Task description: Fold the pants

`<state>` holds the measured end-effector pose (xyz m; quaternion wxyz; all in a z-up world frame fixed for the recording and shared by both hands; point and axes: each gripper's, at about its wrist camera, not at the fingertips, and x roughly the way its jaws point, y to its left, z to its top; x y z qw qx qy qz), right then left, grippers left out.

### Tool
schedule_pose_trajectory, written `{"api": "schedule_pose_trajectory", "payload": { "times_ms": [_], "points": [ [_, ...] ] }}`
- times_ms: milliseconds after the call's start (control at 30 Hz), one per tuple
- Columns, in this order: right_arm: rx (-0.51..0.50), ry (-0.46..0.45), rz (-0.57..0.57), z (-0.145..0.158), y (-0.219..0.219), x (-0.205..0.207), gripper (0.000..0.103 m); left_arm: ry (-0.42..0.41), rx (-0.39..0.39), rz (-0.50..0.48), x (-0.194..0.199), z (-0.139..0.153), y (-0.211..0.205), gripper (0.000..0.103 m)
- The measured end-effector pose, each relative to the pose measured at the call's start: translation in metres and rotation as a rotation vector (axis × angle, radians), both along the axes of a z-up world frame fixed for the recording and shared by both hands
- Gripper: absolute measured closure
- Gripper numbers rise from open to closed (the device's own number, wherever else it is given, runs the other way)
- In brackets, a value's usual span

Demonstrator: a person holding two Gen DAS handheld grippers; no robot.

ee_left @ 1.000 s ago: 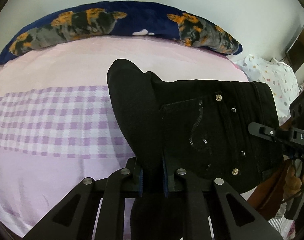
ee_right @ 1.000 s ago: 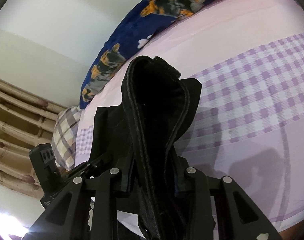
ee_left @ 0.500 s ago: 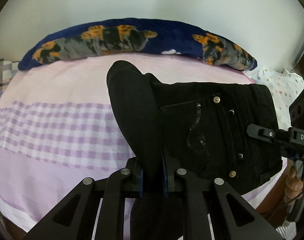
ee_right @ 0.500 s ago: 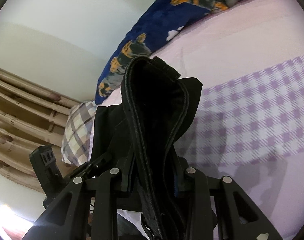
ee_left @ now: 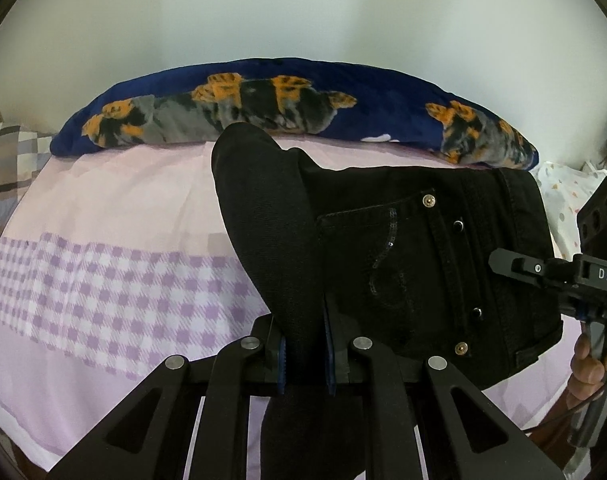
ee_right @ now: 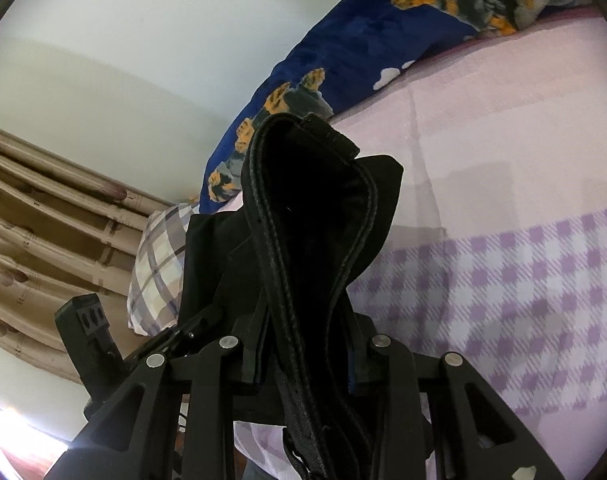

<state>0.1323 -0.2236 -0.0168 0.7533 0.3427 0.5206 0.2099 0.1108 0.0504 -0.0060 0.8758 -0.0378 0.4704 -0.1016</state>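
Pillow (ee_left: 11,152), checked, sits at the far left edge of my left view, with a blue cushion (ee_left: 287,108) running along the wall behind the bed (ee_left: 103,208).

Left gripper (ee_left: 303,354): jaws narrow, clamped on a thick fold of the pants (ee_left: 423,264). Cloth rises above the pads and hangs below them.

Pants are black denim, held up in the air over the bed, not resting on it as far as I can see. The waist part, with pocket, rivets and buttons, stretches flat from my left grip toward the right gripper (ee_left: 543,276), whose handle a hand (ee_left: 587,364) holds at the right edge.

Right view: right gripper (ee_right: 303,364) is also closed on the pants (ee_right: 315,208), on a bunch of seamed layers that stands up between the fingers. Left gripper (ee_right: 191,332) shows low on the left, in front of the curtain (ee_right: 43,216).

Progress, as I judge it: the cloth looks doubled over already, so at least one fold seems made, though I cannot tell how many. Both tongs carry the bundle. Left to do: lay it down on the bed, flatten it, finish any last fold, let go.
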Motion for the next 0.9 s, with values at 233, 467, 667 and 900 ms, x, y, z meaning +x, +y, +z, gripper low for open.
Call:
{"api": "schedule_pose_trajectory", "payload": {
  "times_ms": [233,467,667,900],
  "points": [
    [-0.010,0.009,-0.002,-0.003,0.001,0.030,0.076,0.001,0.004,-0.003,0.029,-0.004,0.000,0.089],
    [-0.019,0.028,-0.016,-0.013,-0.001,0.060,0.076,0.011,0.011,-0.007,0.064,-0.013,-0.002,0.089],
    [-0.025,0.044,-0.034,-0.030,-0.001,0.086,0.076,0.022,0.027,-0.007,0.095,-0.025,-0.002,0.089],
    [-0.123,0.054,-0.056,-0.066,-0.003,0.101,0.074,0.049,0.091,0.015,0.114,-0.069,0.006,0.075]
  ]
}}
